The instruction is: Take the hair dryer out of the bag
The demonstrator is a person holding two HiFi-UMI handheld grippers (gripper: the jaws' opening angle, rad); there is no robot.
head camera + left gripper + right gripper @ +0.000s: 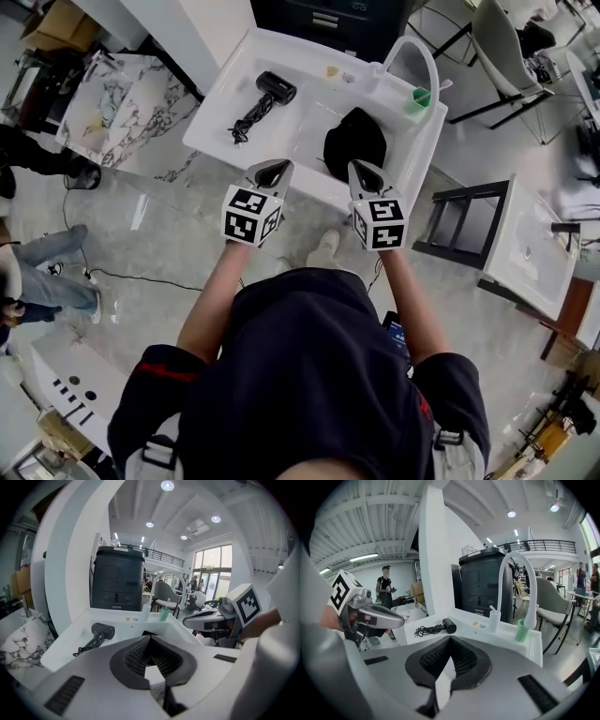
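- White sink counter [217, 111]: carried all task items.
- Black bag [354, 142]: lay slumped in basin, right of centre. Looked soft and limp.
- Hair dryer [272, 91]: lay outside bag on counter's far left, cord bundled toward near side. Judged rigid, smooth plastic, fairly light, with floppy cord. Best hold was handle or barrel, not cord.
- Left gripper [275, 171], right gripper [362, 172]: hovered at counter's near edge, jaws pressed together, nothing held.
- Green cup [419, 98]: stood at far right.
- Writing: none legible, only square markers on gripper cubes.

Hair dryer [267, 94] on counter [217, 127], left of basin [317, 112]; bag [354, 141] in basin.
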